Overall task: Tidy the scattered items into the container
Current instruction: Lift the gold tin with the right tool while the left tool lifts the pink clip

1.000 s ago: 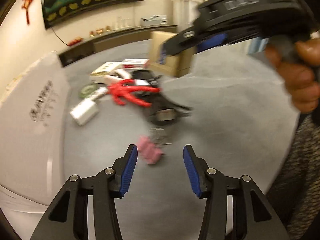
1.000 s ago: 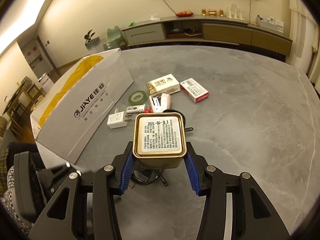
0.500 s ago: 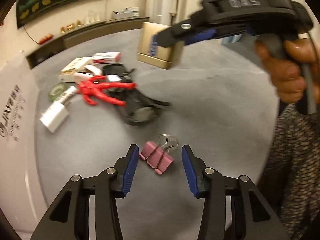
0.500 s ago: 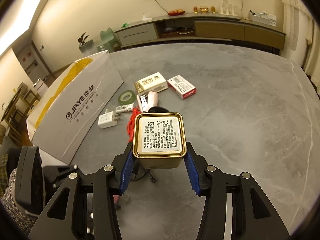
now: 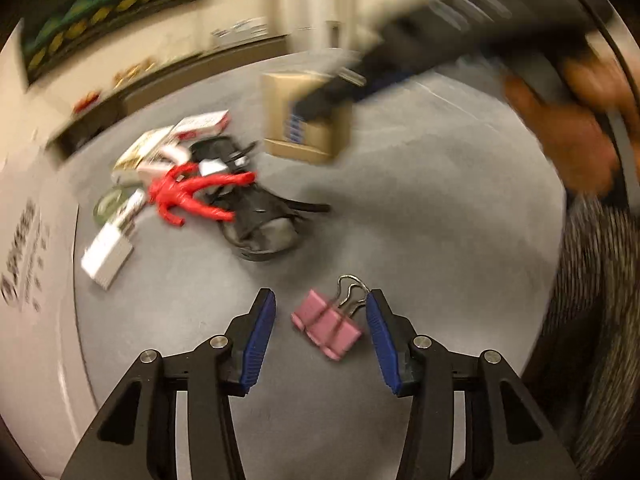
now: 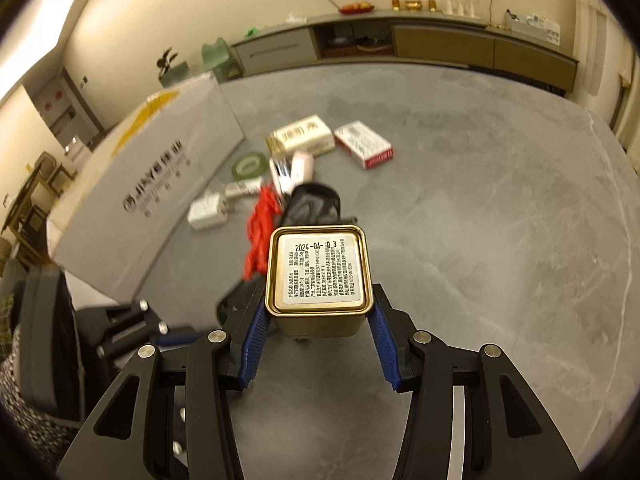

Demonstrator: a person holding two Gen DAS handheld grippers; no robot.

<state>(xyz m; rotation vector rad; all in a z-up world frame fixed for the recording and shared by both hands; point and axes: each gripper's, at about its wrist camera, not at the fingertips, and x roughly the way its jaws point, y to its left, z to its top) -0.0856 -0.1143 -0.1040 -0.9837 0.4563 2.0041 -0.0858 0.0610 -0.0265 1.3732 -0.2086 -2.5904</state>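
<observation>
R gripper (image 6: 318, 322) clamps gold tin (image 6: 319, 272), L gripper (image 5: 320, 338) straddles pink clip (image 5: 326, 328)

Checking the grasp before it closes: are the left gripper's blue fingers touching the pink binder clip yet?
Apart. In the left wrist view the left gripper is open around the pink binder clip; grey table shows between the clip's pink body and each blue finger.
</observation>
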